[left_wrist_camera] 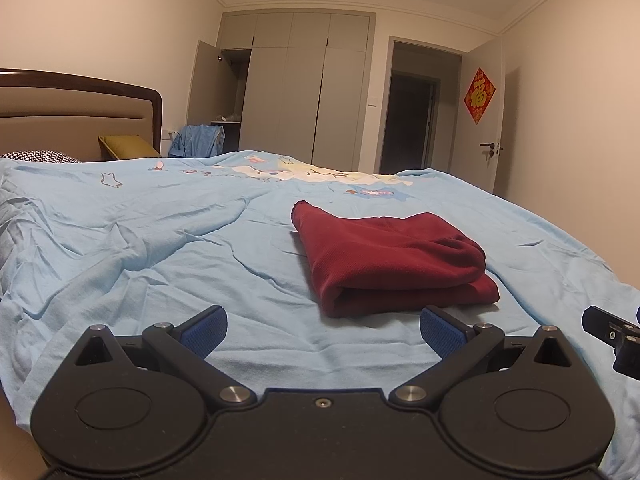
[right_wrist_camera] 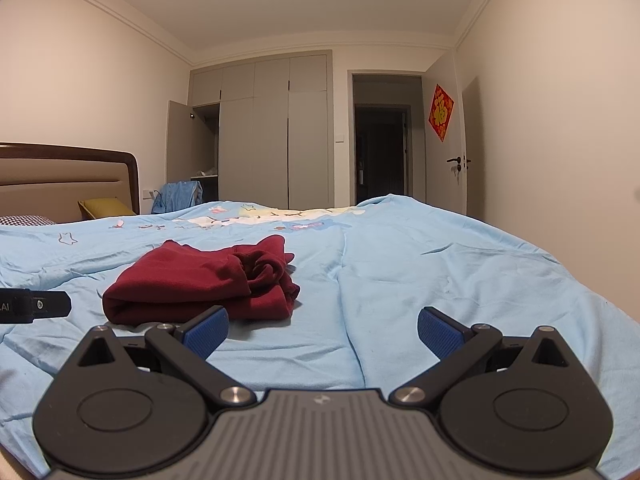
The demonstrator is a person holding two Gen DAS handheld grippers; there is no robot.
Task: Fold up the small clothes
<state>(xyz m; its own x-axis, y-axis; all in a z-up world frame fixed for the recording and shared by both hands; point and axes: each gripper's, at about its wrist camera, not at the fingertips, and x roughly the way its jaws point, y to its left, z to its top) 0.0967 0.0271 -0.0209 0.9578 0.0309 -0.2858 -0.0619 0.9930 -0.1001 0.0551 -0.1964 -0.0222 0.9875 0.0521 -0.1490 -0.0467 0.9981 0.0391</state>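
Maroon garment: dark red knit garment (left_wrist_camera: 394, 258), folded into a thick rectangular stack, lies centre-right of the left wrist view and left of centre in the right wrist view (right_wrist_camera: 200, 284).
Fold quality: near edge is a clean rolled fold; the end toward the right gripper looks bunched and loose, probably a cuff or waistband sticking out.
Surface: wrinkled light blue cotton bedspread with cartoon print (left_wrist_camera: 160, 248), soft and creased, so the stack won't sit dead flat.
Left gripper (left_wrist_camera: 322, 330): blue-padded jaws spread wide, nothing between them, just short of the garment's near edge.
Right gripper (right_wrist_camera: 322, 330): jaws also wide apart and empty, to the right of the stack, not touching it.
Stage (judgement): fold looks essentially done; what's left is tidying or a final halving.
How to do it well: pinch only the loose bunched end, tuck it under the top layer, keep the other jaw pair off or pressing lightly so the stack doesn't slide on the sheet.
Risk: grabbing several layers would drag the fold open.
Background: grey wardrobe (right_wrist_camera: 272, 136) at upper centre, one door ajar.
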